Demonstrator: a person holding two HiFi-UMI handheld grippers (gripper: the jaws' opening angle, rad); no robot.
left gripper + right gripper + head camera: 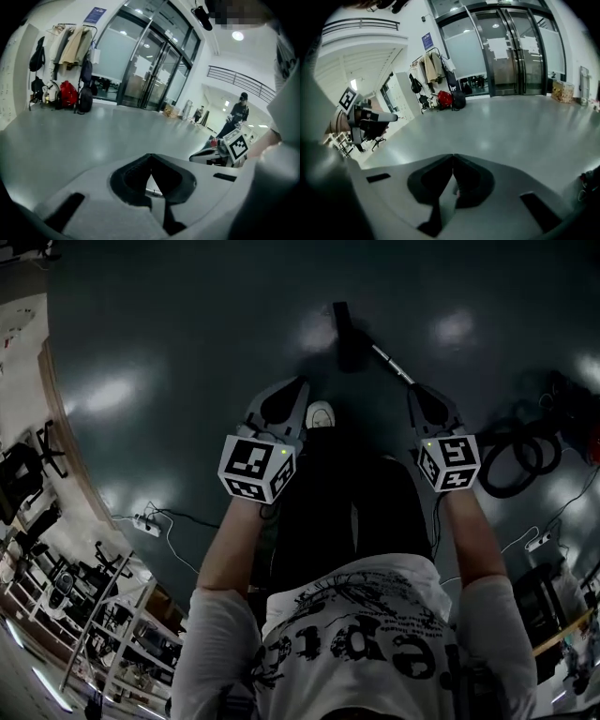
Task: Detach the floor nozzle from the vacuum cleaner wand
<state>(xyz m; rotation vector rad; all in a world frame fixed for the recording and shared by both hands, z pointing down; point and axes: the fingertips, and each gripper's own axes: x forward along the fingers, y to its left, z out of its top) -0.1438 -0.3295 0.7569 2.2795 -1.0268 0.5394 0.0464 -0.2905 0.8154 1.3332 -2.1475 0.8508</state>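
In the head view the dark floor nozzle (344,334) lies on the dark floor far ahead of me. Its thin silver wand (392,364) slants from it down to the right, toward the tip of my right gripper (413,390). Whether that tip touches the wand I cannot tell. My left gripper (296,384) hangs to the left of the nozzle, apart from it. Both grippers are shut, the jaws meeting at a point with nothing between them, as the left gripper (151,155) and right gripper (453,156) views show. Neither of those views shows the vacuum.
A white shoe (321,413) shows between the grippers. Coiled black cables (511,460) lie at the right, a power strip (145,524) and metal shelving (112,634) at the left. Glass doors (511,51), a coat rack with bags (70,70) and a standing person (238,115) are far off.
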